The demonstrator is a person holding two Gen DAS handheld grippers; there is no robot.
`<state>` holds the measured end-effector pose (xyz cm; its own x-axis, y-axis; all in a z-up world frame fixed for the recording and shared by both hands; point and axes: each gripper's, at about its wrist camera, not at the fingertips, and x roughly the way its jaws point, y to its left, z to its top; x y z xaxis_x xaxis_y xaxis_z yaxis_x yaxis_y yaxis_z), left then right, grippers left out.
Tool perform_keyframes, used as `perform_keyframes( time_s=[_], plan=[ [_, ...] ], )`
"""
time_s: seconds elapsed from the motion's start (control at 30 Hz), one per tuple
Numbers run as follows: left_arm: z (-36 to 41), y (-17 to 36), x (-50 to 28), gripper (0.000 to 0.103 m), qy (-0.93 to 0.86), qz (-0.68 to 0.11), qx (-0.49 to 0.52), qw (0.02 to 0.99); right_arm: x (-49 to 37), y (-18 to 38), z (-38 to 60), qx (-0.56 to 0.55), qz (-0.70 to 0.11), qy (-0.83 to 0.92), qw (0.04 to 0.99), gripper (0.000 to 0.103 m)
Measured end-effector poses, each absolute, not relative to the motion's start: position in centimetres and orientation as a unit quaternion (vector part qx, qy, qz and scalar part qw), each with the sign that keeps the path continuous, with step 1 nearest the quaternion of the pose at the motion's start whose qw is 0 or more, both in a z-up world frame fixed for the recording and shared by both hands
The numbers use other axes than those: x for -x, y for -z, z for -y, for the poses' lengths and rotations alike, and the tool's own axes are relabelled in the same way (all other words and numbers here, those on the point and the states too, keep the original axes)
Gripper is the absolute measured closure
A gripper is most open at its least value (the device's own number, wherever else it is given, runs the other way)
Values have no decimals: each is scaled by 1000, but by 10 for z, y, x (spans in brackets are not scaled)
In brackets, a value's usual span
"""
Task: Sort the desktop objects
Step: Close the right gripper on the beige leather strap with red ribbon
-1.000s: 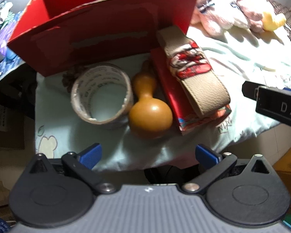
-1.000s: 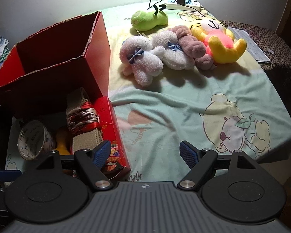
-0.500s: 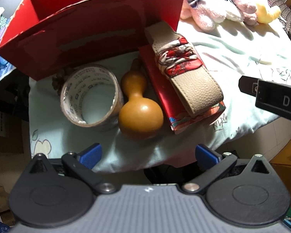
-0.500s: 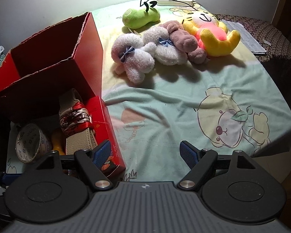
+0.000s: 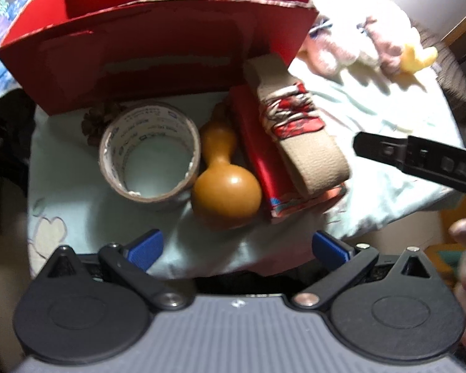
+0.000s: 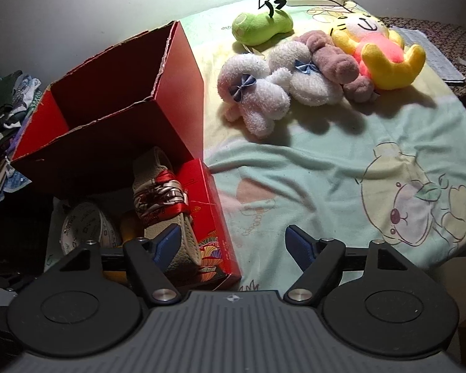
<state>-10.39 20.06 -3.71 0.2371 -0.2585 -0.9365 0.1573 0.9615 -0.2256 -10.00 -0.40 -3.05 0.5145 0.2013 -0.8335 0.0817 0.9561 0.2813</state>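
So we've nudged the left gripper [image 5: 236, 245] in closer over the last second: the little cluster at the table's near edge fills more of its view now, and the right gripper [image 6: 233, 242] has crept forward too. Both sets of jaws are spread wide with nothing between them, so no pick has happened yet. Our guess is we're lining up for the first grab.

Going left to right ahead of the left gripper: the tape roll [image 5: 149, 152] sits just left of centre, the wooden gourd [image 5: 225, 183] touches it dead ahead, then the flat red packet [image 5: 264, 155] with the beige case [image 5: 298, 136] lying on top, off to the right. The red cardboard box [image 5: 158, 49] stands open right behind them all, which we take for the drop spot.

Hard bits: the left view is motion-blurred, and something dark and bunchy behind the tape roll we can't identify. The plush toys [image 6: 310, 71] are blown out there, clear only from the right gripper. That gripper's left finger covers the case's near end, and the gourd is mostly hidden from it.
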Motion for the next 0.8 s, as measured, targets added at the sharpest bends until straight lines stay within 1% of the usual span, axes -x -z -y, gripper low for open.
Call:
perform_keyframes(
  time_s=[0.13,0.2,0.3,0.37,0.47,0.53,0.57,0.8],
  plan=[
    [-199,19,111,1,168,-567,77,802,84,40,18,-175,-503,-78,843,31],
    [-191,9,112,1,179,-546,77,815,76,43,23,-193,-508,-102,833,40],
    [-175,1,107,1,192,-519,83,829,65,45,29,-215,-509,-149,820,47],
    [-164,4,98,1,196,-515,94,829,58,44,30,-219,-506,-180,815,47],
    [-152,17,86,2,179,-530,103,823,46,48,30,-218,-511,-221,802,47],
    [-151,24,82,6,169,-537,119,818,40,51,31,-226,-516,-249,788,52],
    [-151,25,80,6,161,-538,127,817,37,52,30,-227,-519,-259,782,57],
    [-159,41,70,6,115,-547,198,805,24,63,25,-218,-544,-294,755,60]
  ],
)
